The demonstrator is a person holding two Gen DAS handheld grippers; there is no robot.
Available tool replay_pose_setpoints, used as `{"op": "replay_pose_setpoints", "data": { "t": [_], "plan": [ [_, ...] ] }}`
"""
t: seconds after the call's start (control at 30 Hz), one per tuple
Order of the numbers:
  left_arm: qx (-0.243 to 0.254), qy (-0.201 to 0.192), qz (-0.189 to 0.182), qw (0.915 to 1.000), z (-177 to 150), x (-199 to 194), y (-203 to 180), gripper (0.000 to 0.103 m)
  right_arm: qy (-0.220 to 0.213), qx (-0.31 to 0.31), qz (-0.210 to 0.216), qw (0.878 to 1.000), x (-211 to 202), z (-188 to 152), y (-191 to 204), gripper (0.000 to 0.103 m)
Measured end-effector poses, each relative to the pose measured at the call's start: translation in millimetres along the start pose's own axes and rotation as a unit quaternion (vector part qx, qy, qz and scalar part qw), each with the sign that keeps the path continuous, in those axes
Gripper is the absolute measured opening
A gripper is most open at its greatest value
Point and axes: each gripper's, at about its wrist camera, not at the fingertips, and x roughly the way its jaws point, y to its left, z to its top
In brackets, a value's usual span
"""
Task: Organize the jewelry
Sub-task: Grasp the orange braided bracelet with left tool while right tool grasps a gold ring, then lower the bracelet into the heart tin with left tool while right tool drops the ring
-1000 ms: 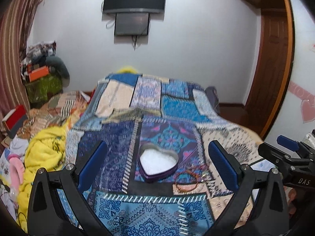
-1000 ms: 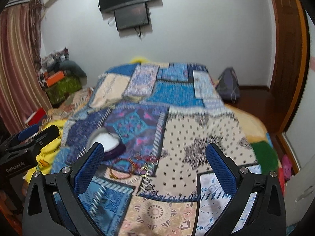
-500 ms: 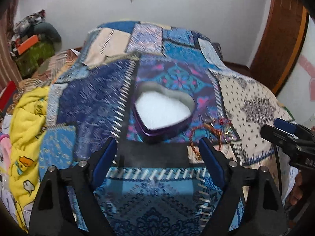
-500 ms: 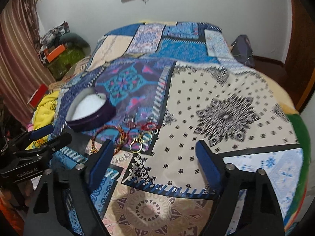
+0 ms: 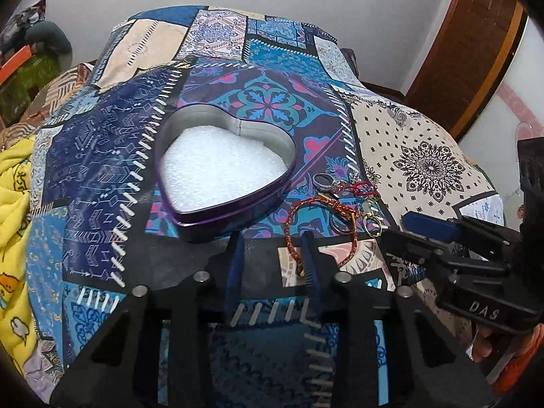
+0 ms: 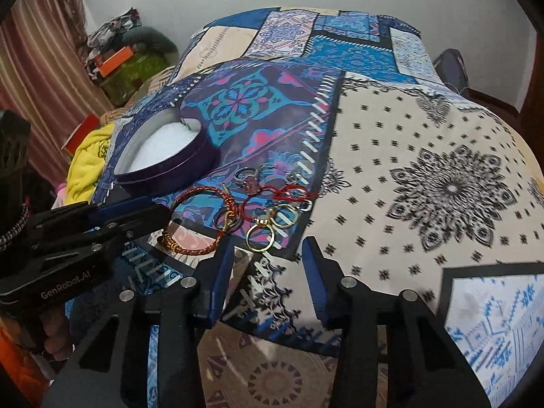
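A purple heart-shaped tin with white foam inside lies open on the patchwork bedspread. To its right lies a pile of jewelry: a red-and-gold braided bracelet, gold rings, a silver ring and a red cord. My left gripper is open with a narrow gap, empty, low over the bedspread just before the tin and bracelet. My right gripper is also narrowly open and empty, just short of the gold rings.
A yellow blanket lies at the bed's left side. Clutter and boxes stand by the striped curtain. A wooden door is at the right, a dark bag on the floor beyond the bed.
Both grippers dropped and moved forward toward the tin and jewelry, and their fingers closed from wide open to a narrow gap. Nothing was taken hold of.
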Motion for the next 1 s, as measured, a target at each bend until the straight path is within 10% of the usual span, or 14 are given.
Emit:
{"op": "replay_pose_setpoints", "data": {
  "t": [0.5,1.0],
  "plan": [
    [0.003,0.008,-0.011,0.9999,2,16,-1,0.002,-0.011,-0.027,-0.024,0.999,14,0,8,0.016],
    [-0.012,-0.036,-0.005,0.9993,-3,-28,4,0.001,-0.015,0.003,-0.025,1.000,-13,-1,6,0.004]
  ]
}}
